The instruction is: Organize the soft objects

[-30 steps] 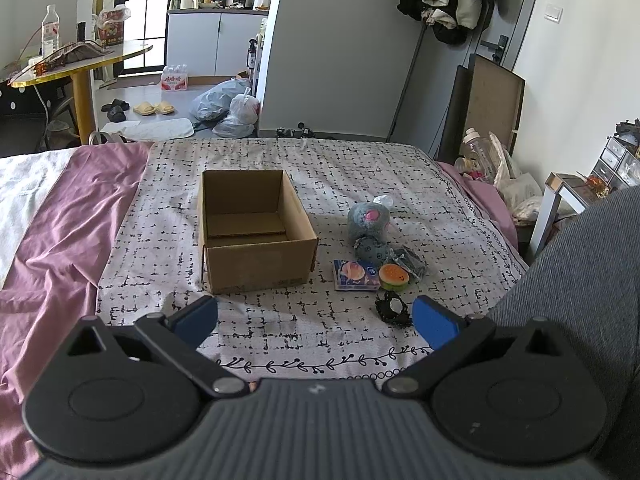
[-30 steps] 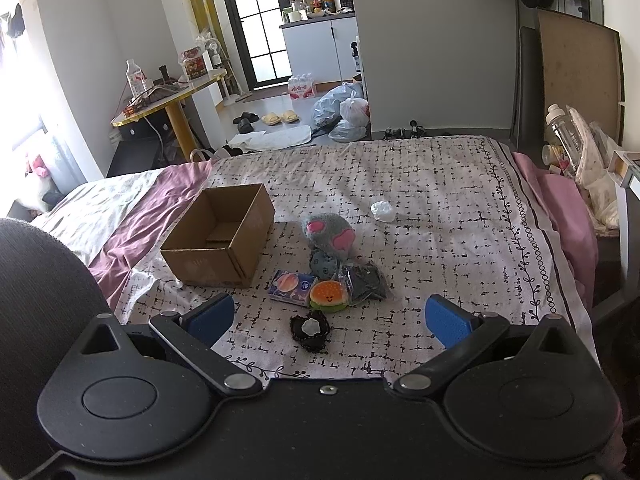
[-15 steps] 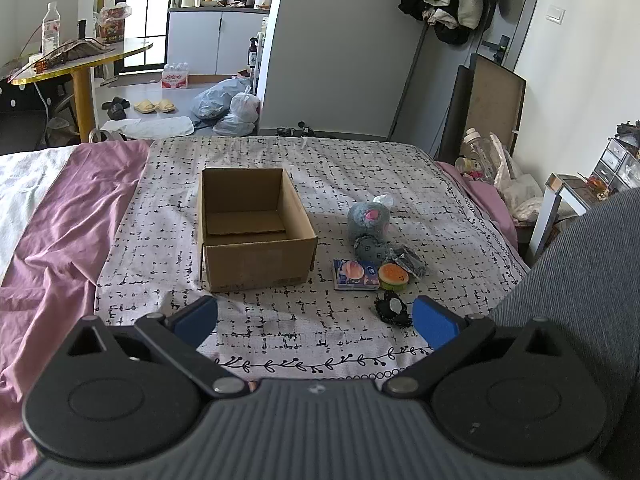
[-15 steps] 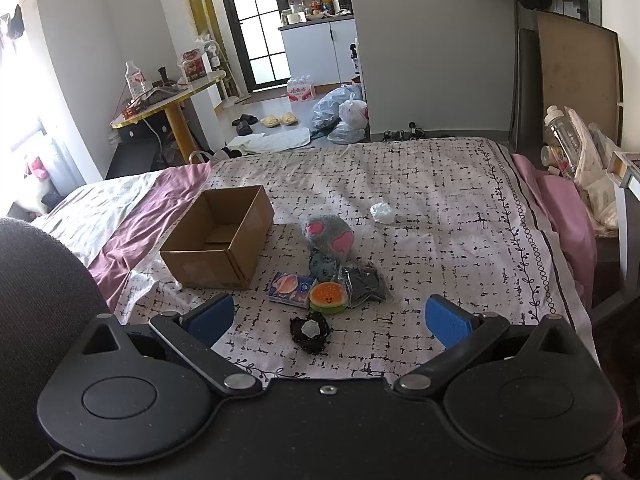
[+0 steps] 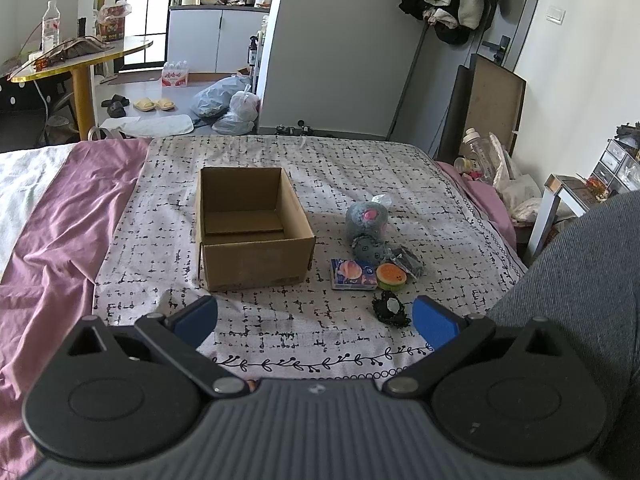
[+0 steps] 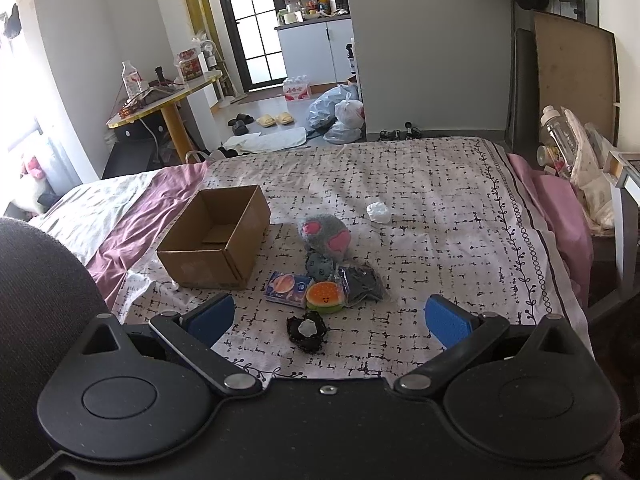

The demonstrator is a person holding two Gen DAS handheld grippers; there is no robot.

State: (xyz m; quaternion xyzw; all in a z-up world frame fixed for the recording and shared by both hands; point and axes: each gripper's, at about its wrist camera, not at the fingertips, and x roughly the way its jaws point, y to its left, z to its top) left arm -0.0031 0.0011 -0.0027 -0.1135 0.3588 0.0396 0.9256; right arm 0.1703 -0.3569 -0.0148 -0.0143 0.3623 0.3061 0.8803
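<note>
**A:** Since nothing's in the box (image 5: 252, 228) yet, call it the start. Both tools idle: left hand-held gripper (image 5: 316, 318) spread wide, empty; right hand-held gripper (image 6: 328, 318) same, wide, holding nothing. Both hang over the near edge of the bed (image 6: 440, 200).

**B:** Where's the pile?

**A:** Right view: cluster dead ahead at 12 o'clock. Black lacy piece (image 6: 307, 331) nearest, between the pads. Beyond it the burger squishy (image 6: 325, 297), touching a tissue pack (image 6: 287, 288) at its 9 and a dark wrapped bundle (image 6: 360, 282) at its 3. Then a small grey ball (image 6: 320, 266) and the grey plush (image 6: 325, 236) at the back. White wad (image 6: 378, 212) sits apart, at 1 o'clock.

**B:** Handling?

**A:** My guess: all light and squashy. Plush should compress, so pinch the body across its middle. Squishy may deform and spring back; take it by the sides. Bundle looks plastic-wrapped, likely slippery; bite deep. Lacy piece is flat and floppy; pinch its raised centre, or you'll likely snag the sheet.

**B:** Obstructions?

**A:** Box is at 10 o'clock from the right tool, open top, flaps folded in, path clear. Items touch each other, so lifting one may drag a neighbour. Sheet is wrinkled and loose. Chair backs flank each view, out of the way. Desk, bags, slippers are far off.
</note>
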